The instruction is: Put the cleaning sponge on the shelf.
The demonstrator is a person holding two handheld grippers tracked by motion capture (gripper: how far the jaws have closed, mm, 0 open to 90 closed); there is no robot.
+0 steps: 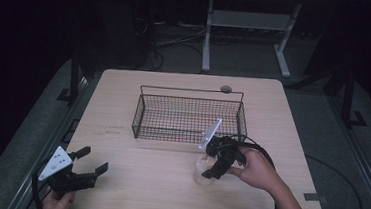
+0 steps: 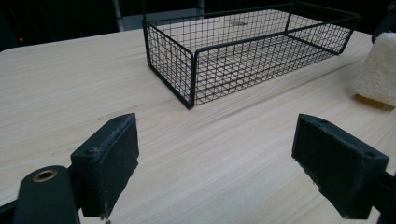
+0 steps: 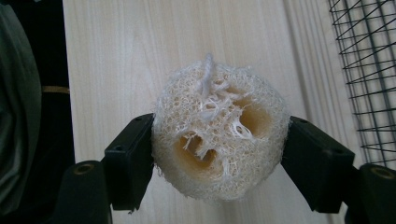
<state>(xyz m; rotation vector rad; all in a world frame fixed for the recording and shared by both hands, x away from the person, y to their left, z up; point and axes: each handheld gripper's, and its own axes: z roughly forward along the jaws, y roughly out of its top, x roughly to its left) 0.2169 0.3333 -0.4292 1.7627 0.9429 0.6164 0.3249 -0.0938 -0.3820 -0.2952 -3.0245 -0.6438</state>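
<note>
On my right claw (image 3: 217, 149) I see a round slice of loofah (image 3: 218, 135) clamped between the two black pads, one pressing each side; it is pale cream, a coarse web of dry fibres with two hollow chambers showing tan inside and a tuft of loose strands at the top. From the high view the loofah (image 1: 204, 168) sits low over the pale wood-grain worktop (image 1: 157, 177), just in front of the near right corner of the wire basket (image 1: 190, 116), and I cannot tell whether it touches the wood. The right hand (image 1: 257, 169) comes in from the right, gripping the tool with the claw angled down and toward the left, its grey three-cornered plate tilted up toward the basket. The basket is a shallow black rectangle of fine mesh with a thin rail rising above its far side. My left claw (image 2: 217, 163) hangs over the near left of the worktop with its felt-faced pads spread wide apart, gripping nothing, aimed toward the basket, the left hand (image 1: 58, 202) low at the worktop's edge.
</note>
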